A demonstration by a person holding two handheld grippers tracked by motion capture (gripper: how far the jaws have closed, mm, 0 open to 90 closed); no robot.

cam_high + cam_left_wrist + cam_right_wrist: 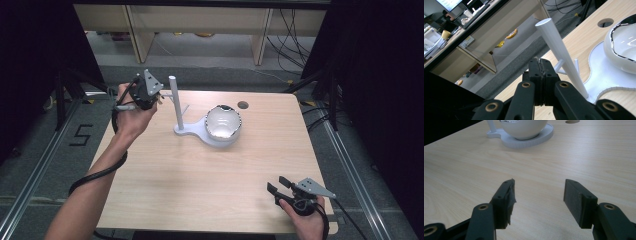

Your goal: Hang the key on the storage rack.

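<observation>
Item: white stand (192,131), upright post (175,102) with long axis vertical, bowl (223,122) seated on its base, table's far half. Left gripper (159,96), jaws pressed together, empty, is held just beside the post, nearer by far. Right gripper (276,186), jaws apart, empty, is kept well apart at the near edge.

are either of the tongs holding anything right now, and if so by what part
Nothing is held. The left tongs are shut on nothing beside the white post; the right tongs stand open over bare table.
</observation>
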